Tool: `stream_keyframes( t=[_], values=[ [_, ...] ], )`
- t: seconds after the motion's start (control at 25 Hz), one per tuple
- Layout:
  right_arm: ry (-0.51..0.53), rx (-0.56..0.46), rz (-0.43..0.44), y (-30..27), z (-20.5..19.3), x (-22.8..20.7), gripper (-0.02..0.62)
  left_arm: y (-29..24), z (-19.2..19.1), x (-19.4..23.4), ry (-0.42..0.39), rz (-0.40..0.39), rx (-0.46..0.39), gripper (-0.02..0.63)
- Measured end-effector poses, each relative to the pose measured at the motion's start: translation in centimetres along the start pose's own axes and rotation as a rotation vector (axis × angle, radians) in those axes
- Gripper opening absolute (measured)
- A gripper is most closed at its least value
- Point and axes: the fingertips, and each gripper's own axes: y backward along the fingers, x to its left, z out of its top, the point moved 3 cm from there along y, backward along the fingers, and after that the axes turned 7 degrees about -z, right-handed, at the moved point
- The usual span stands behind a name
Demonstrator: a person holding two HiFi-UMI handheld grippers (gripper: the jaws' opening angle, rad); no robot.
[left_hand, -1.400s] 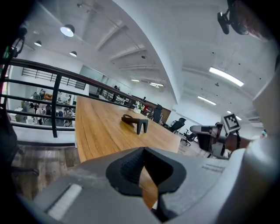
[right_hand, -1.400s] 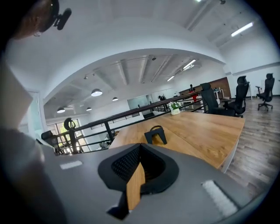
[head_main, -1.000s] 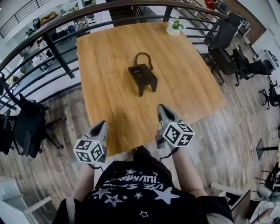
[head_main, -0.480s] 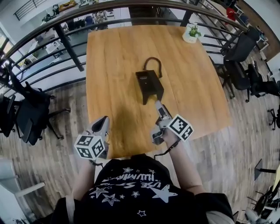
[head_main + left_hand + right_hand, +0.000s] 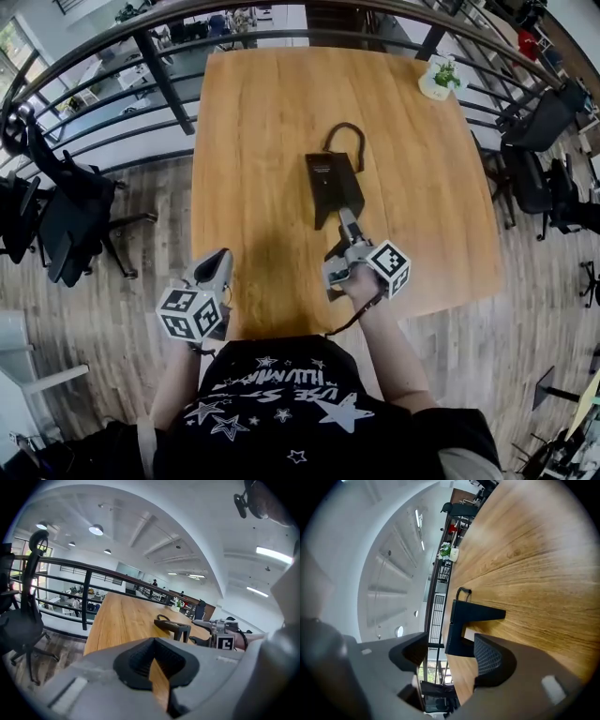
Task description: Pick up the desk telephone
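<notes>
The black desk telephone stands on the wooden table, its cord looping behind it. My right gripper is rolled onto its side just short of the phone's near end. Its jaws are opening and nothing is between them. In the right gripper view the telephone stands just beyond the right gripper fingertips. My left gripper hovers at the table's near edge, shut and empty. From the left gripper view, the telephone is ahead to the right.
A small potted plant sits at the table's far right corner. A dark metal railing curves behind the table. Office chairs stand to the left and to the right on the wood floor.
My right gripper has moved forward up to the telephone's near end, rolled onto its side and opened its jaws. The left gripper has barely shifted.
</notes>
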Motion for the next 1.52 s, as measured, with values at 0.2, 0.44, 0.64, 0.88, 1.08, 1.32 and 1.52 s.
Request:
stream_keyframes(
  t=[0.2,0.44,0.64,0.88,1.08,1.32,1.52],
  values=[
    [-0.049,0.004,0.007,-2.2,0.2,-0.5,0.347,-0.8,-0.5,0.0,0.016,0.022,0.008,0.002],
    [-0.010,-0.023,-0.002,-4.1,0.4,-0.2,0.323,-1.9,0.1,0.3,0.010,0.058,0.001,0.002],
    [0.032,-0.031,-0.013,-5.4,0.5,0.2,0.284,-2.4,0.4,0.8,0.010,0.087,0.002,0.002],
    [0.043,-0.054,-0.069,-6.8,1.2,0.0,0.293,-2.3,0.2,1.2,0.022,0.112,0.004,0.002],
    [-0.006,-0.073,-0.139,-7.3,1.5,-1.1,0.260,-2.0,-0.4,1.1,0.034,0.139,0.020,0.002],
    [-0.034,-0.118,-0.145,-7.1,1.7,-1.3,0.242,-1.2,-1.0,1.1,0.053,0.173,0.023,0.002],
    [-0.037,-0.102,-0.121,-7.5,1.6,-1.2,0.205,-0.6,-1.5,1.2,0.060,0.204,0.014,0.002]
  ],
)
